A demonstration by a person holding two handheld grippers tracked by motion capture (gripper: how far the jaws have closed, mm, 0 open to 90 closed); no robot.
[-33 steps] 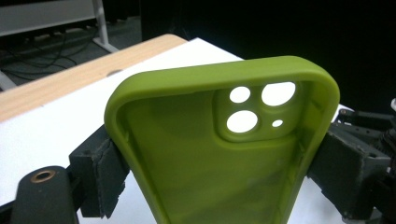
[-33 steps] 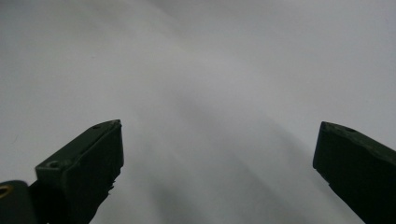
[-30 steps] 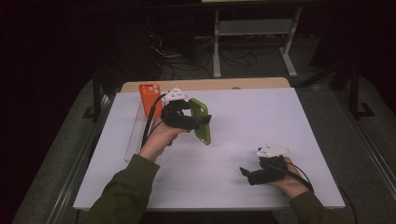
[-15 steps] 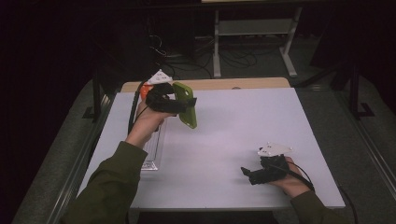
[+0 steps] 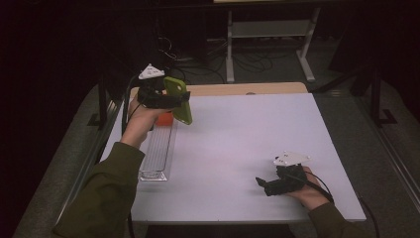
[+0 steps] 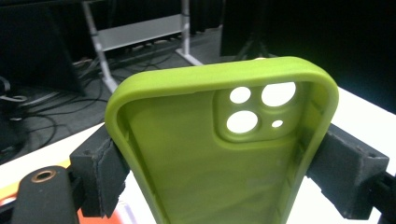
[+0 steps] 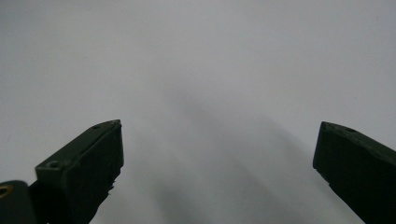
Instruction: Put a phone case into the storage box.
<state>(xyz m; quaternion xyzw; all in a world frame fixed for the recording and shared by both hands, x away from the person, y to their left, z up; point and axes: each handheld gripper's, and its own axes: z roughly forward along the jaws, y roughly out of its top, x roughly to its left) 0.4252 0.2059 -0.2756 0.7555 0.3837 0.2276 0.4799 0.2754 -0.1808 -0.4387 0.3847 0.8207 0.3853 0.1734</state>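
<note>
A lime-green phone case (image 5: 178, 99) hangs in the air over the table's far left part, and my left gripper (image 5: 182, 100) is shut on it. In the left gripper view the case (image 6: 210, 158) faces me with its hollow inside and camera cut-outs at the top, and both black pads (image 6: 100, 177) press on its long sides. An orange object (image 5: 166, 119) lies just below it, at the far end of a clear ribbed tray (image 5: 157, 153). My right gripper (image 5: 265, 184) rests low at the white table's (image 5: 247, 139) near right, open, with nothing between the fingertips (image 7: 84, 172).
A wooden strip (image 5: 237, 89) runs along the table's far edge. Behind it stand a metal frame (image 5: 270, 29) and loose cables on a dark floor. The person's left sleeve (image 5: 104, 193) crosses the table's near left corner.
The left hand has carried the green case from near the table's middle to the far left and upward, above the tray's far end. The right gripper has stayed put.
</note>
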